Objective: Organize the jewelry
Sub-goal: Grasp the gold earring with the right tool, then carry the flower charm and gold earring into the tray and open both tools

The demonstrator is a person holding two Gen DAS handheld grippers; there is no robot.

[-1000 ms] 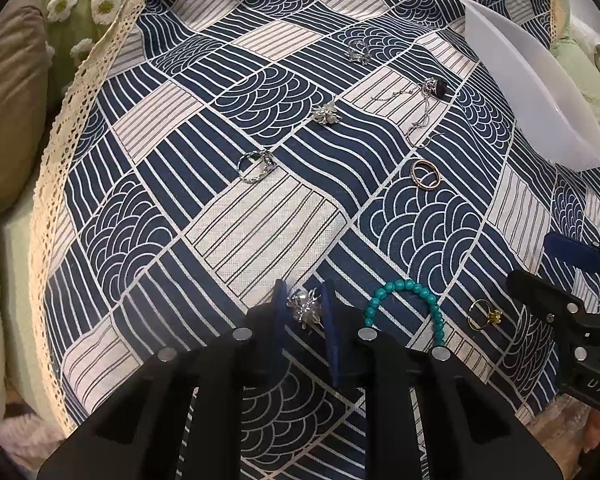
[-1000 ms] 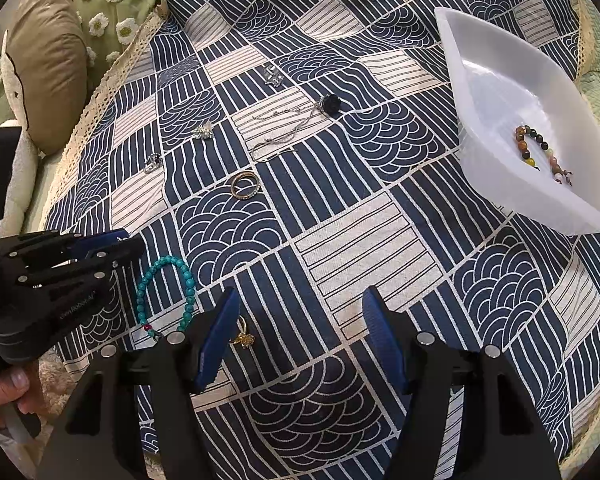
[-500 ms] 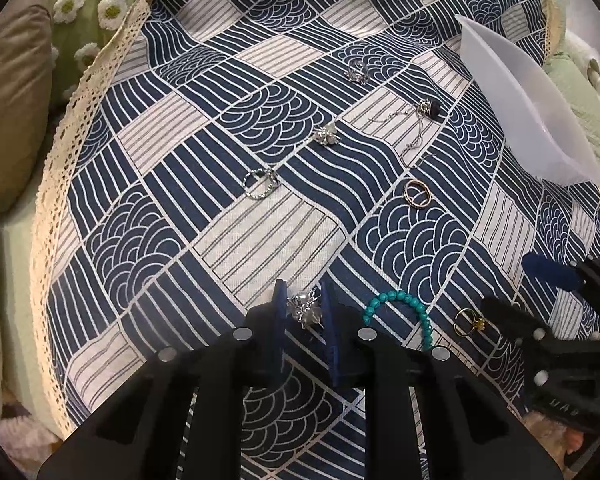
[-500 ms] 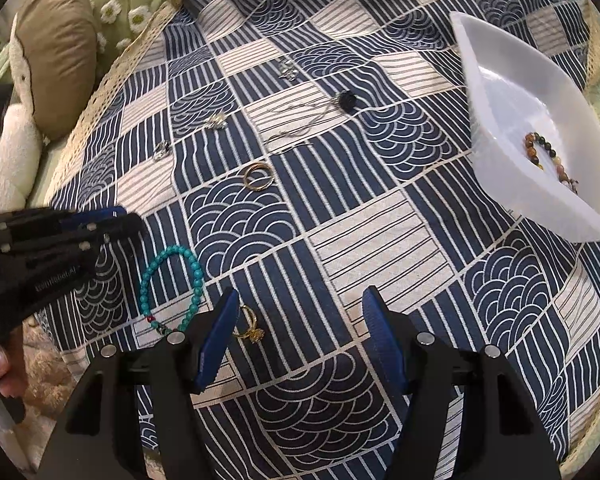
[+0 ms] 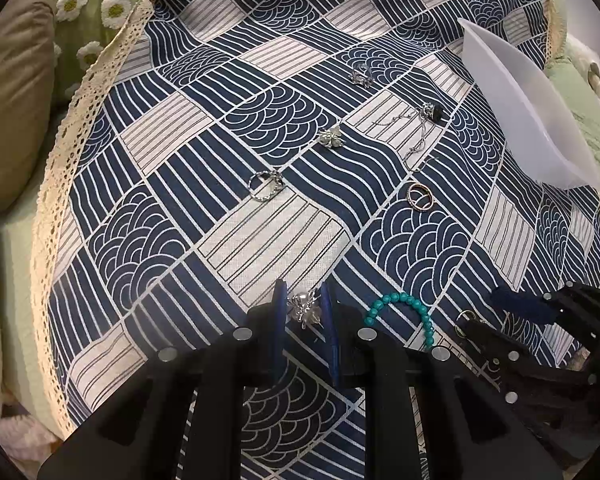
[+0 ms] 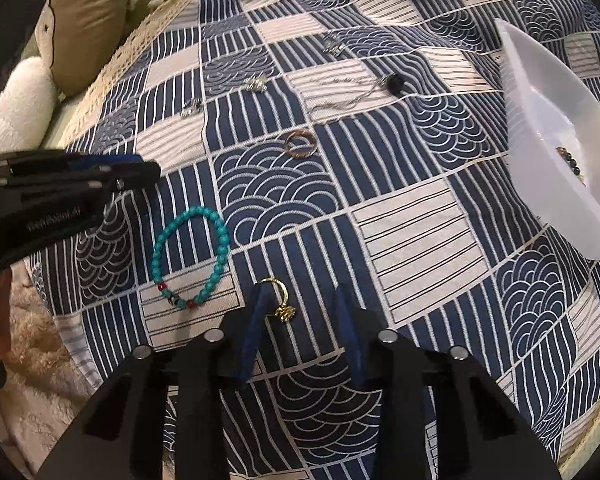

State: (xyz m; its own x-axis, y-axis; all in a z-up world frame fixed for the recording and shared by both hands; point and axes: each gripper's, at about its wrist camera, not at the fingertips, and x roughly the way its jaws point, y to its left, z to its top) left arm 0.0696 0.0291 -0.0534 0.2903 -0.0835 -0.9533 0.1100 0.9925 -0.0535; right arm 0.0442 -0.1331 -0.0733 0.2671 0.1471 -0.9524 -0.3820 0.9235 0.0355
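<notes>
Left claw (image 5: 303,312) pinching silver brooch (image 5: 305,310), tray's beads (image 6: 572,160) right-view only

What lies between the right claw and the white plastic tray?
Nothing but bare navy-and-cream patterned cloth, seen in the right wrist view. The right claw stands open around a small gold ring; the white plastic tray sits apart.

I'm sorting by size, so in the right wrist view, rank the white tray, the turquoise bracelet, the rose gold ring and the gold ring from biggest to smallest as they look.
1. white tray
2. turquoise bracelet
3. rose gold ring and gold ring: they look alike, and the gold ring lies nearer the camera, so I won't rank them.
</notes>
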